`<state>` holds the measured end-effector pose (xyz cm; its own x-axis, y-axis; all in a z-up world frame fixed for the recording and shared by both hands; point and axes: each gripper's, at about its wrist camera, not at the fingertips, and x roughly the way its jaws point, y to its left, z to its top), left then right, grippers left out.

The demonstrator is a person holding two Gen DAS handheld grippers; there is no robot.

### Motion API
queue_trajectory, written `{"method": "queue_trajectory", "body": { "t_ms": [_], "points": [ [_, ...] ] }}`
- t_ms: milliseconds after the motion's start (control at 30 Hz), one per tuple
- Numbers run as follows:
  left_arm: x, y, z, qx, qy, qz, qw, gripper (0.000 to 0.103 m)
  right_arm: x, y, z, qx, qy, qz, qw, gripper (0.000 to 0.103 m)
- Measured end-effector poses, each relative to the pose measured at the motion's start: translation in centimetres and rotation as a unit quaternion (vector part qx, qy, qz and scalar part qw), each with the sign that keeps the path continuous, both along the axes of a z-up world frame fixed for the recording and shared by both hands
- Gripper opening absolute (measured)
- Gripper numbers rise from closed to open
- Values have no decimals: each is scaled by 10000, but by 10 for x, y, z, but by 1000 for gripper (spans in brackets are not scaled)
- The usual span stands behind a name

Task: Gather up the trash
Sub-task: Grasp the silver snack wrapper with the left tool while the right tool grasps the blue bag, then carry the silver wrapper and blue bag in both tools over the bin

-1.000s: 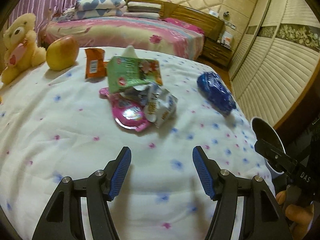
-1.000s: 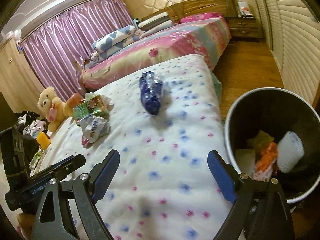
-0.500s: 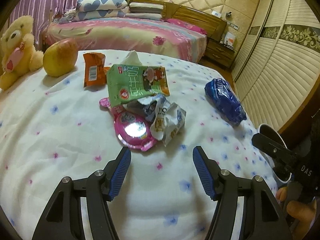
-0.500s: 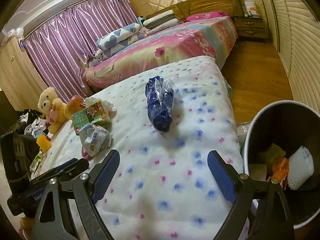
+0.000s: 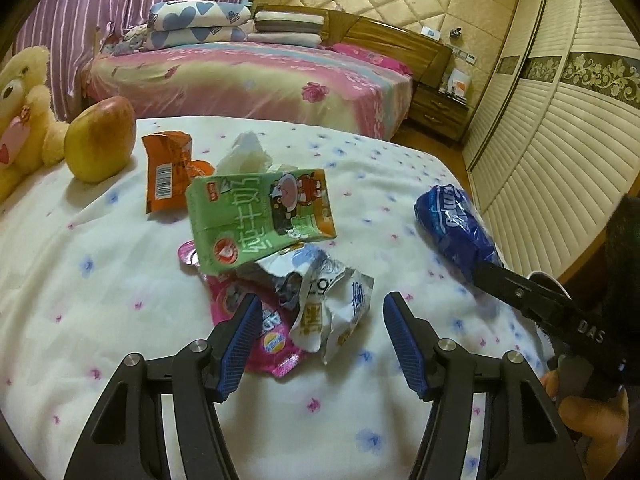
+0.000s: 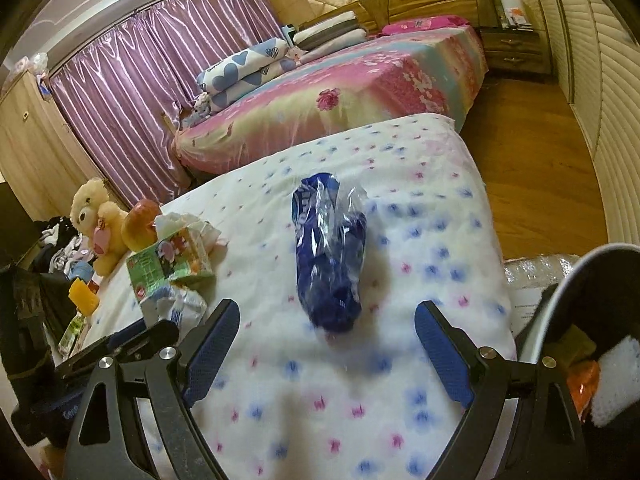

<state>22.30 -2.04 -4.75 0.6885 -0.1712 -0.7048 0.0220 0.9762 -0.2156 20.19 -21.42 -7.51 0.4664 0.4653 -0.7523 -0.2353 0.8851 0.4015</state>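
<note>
A pile of trash lies on the white flowered bedspread [image 5: 100, 300]: a green milk carton [image 5: 260, 216], a crumpled silver wrapper [image 5: 328, 308], a pink wrapper [image 5: 268, 340], an orange wrapper [image 5: 168, 168] and a white tissue [image 5: 248, 156]. My left gripper [image 5: 320, 336] is open, its jaws on either side of the silver and pink wrappers. A blue plastic wrapper [image 6: 328, 256] lies apart on the right. My right gripper [image 6: 324, 356] is open just short of it. A black trash bin [image 6: 592, 332] holding trash stands beside the bed at the right.
An apple [image 5: 100, 140] and a yellow teddy bear [image 5: 20, 120] sit at the far left of the bedspread. A pink bed [image 5: 248, 80] stands behind. Wooden floor [image 6: 532, 168] and a slatted wardrobe [image 5: 560, 140] are to the right.
Both grippers moved forward. The left one closed in on the wrapper pile. The right one swung left from the bin toward the blue wrapper. Both stayed open.
</note>
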Motion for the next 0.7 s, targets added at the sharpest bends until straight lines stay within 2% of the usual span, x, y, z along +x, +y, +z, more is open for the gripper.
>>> {"method": "queue_trajectory", "body": {
  "t_ms": [67, 100, 133, 167, 200, 233, 300, 700],
  "points": [
    [2, -2, -2, 28, 11, -56, 10000, 36, 5, 3, -4, -60, 47, 21, 10000, 89],
    [3, -4, -3, 32, 36, -109, 9999, 32, 6, 4, -5, -92, 65, 27, 9999, 84],
    [4, -5, -4, -6, 67, -169, 9998, 24, 7, 6, -6, -140, 67, 32, 9999, 78],
    [5, -5, -5, -65, 103, -219, 9997, 19, 7, 6, -6, -175, 64, 34, 9998, 60],
    [5, -6, -6, -132, 125, -262, 9995, 17, 7, 7, -6, -206, 88, 42, 9997, 36],
    [4, -7, -6, -163, 120, -299, 9993, 16, 7, 7, -8, -209, 135, 64, 9997, 25],
    [-1, -9, -5, -142, 51, -349, 9993, 14, 3, 5, -7, -184, 132, 46, 9997, 22],
    [-29, -25, 2, -431, -79, -858, 9953, 12, -45, -27, 16, 28, -135, -223, 9997, 21]
  ]
}}
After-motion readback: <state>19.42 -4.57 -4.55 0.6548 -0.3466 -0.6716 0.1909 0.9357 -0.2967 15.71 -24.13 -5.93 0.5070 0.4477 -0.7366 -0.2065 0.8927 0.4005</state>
